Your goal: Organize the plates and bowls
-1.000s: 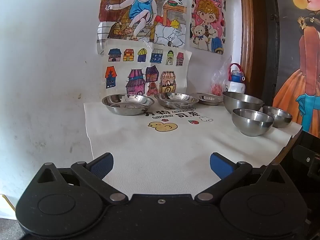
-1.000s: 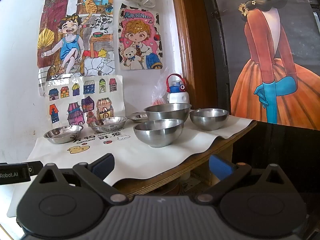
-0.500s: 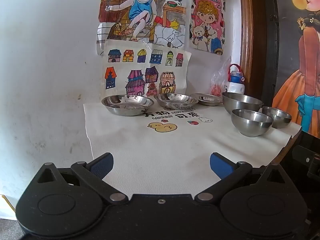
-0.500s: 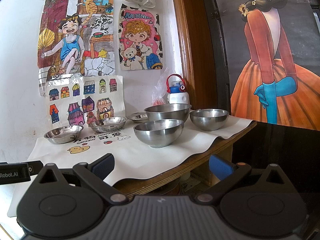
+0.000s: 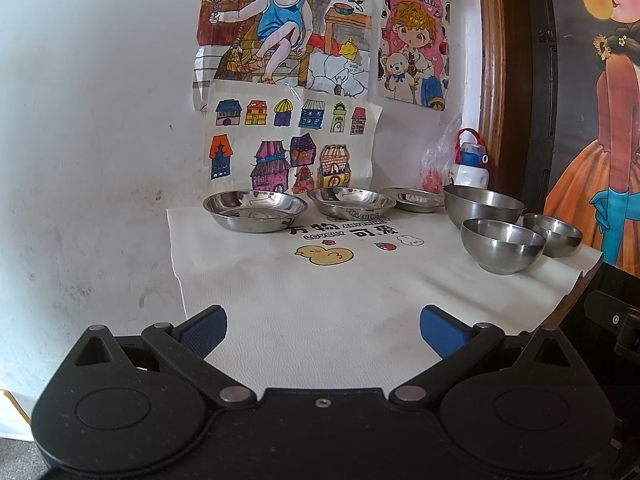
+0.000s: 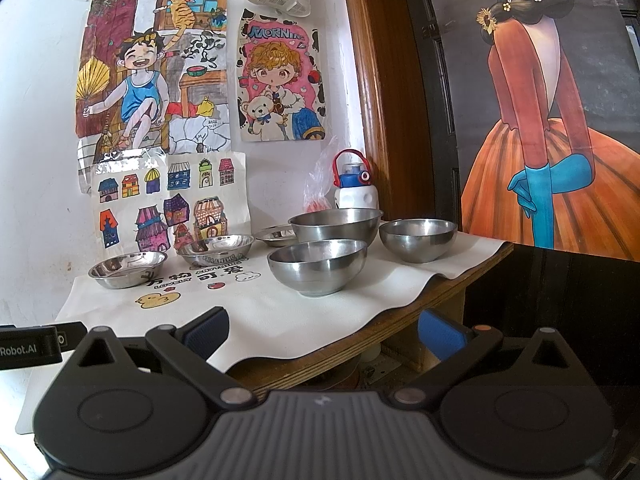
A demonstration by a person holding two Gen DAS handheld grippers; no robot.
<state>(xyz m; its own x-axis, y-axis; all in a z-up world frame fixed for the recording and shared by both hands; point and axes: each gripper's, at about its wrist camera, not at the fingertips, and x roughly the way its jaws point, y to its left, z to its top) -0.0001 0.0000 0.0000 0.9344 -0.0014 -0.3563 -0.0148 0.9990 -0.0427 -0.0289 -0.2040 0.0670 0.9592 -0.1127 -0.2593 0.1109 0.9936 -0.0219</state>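
Note:
Three shallow steel plates stand in a row at the back of the white mat: left plate (image 5: 255,210) (image 6: 127,264), middle plate (image 5: 351,202) (image 6: 215,245), right plate (image 5: 412,199) (image 6: 277,235). Three steel bowls stand at the right: a large bowl (image 5: 482,205) (image 6: 335,224), a medium bowl (image 5: 502,245) (image 6: 317,266), a small bowl (image 5: 553,234) (image 6: 417,239). My left gripper (image 5: 322,330) is open and empty above the mat's near part. My right gripper (image 6: 323,332) is open and empty in front of the table's front edge.
The white mat (image 5: 320,300) covers a wooden table (image 6: 400,320) against a wall with drawings. A white bottle (image 5: 471,166) with a red handle and a plastic bag stand at the back right. A dark door is to the right.

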